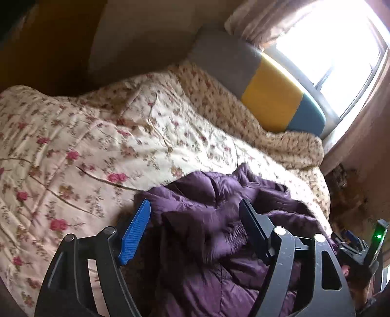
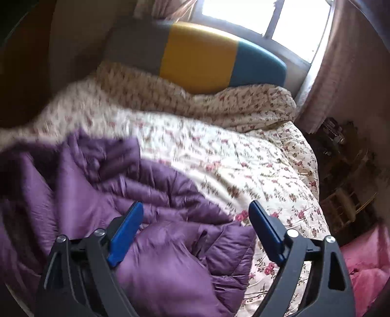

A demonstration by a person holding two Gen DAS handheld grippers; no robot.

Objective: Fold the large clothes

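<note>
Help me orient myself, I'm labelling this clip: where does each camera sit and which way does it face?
Left wrist: on the left gripper, angled down over the purple jacket toward the headboard; its open fingers show, and the other gripper at right.
Right wrist: on the right gripper, same heading, jacket at left; only its open fingers show.
Shared: jacket, floral quilt, headboard, window.

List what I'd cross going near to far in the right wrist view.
Right gripper, open → purple jacket → floral quilt → bunched floral blanket → grey, yellow and blue headboard → window.
</note>
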